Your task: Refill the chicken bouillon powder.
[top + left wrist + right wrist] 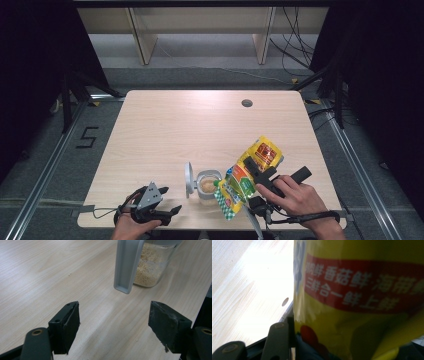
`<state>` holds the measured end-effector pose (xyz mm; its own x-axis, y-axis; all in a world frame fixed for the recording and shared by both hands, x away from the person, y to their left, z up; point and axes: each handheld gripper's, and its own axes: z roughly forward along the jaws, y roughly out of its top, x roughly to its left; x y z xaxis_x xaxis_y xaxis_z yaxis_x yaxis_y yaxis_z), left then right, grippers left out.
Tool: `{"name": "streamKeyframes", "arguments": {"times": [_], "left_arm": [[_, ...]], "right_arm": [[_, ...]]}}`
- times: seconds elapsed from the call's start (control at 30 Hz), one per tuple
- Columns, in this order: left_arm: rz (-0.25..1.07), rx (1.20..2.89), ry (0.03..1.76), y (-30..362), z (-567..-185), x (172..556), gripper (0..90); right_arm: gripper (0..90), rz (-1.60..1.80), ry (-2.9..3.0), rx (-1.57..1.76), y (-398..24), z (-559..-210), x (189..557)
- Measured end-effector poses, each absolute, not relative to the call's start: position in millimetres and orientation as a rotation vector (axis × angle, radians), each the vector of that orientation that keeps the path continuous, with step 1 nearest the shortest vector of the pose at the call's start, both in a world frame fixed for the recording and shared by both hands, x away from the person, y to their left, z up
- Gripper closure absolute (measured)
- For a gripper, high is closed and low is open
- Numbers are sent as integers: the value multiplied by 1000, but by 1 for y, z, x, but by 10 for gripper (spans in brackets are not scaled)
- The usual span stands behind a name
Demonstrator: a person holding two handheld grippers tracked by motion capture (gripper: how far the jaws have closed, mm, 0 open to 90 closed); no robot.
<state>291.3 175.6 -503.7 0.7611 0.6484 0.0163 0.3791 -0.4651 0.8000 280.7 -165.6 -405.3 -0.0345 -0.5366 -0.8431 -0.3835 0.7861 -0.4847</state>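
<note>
Right gripper (254, 169) clamping yellow pouch (248, 175), red banner, tilted over jar (207, 184)

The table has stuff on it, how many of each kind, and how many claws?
Yellow bag, held in the right claw: 1
Clear jar of grains, with its grey lid flipped open: 1
Claws, with the left claw open: 2
Total: 4

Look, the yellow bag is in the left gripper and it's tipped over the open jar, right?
Not the left. The right gripper holds the yellow bag, tipped over the open jar, as the high view shows. The left gripper is open, holding nothing.
</note>
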Motion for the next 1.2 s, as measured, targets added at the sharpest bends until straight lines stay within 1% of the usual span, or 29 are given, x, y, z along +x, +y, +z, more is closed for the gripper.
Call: {"name": "streamKeyframes", "arguments": {"times": [0.03,0.07,0.3,0.43,0.6,0.7,0.73,0.77,1.2], "left_arm": [[388,2092,772,175,-504,290,251],[394,2120,749,176,-502,291,251],[395,2108,769,176,-503,291,251],[404,2123,743,177,-502,292,251],[383,2108,766,177,-503,291,251],[403,2098,753,176,-502,291,251],[401,2108,746,176,-502,291,251],[394,2084,765,175,-503,291,251],[394,2090,765,177,-503,291,251]], "right_arm": [[515,-143,1649,-743,-165,-405,281],[515,-143,1651,-745,-166,-406,281],[516,-133,1659,-741,-166,-406,282],[515,-142,1661,-748,-165,-407,281],[516,-130,1664,-734,-167,-406,282],[515,-111,1670,-746,-170,-407,285],[515,-59,1682,-718,-172,-409,287],[516,-10,1700,-681,-174,-412,287],[516,64,1737,-634,-182,-416,294]]}}
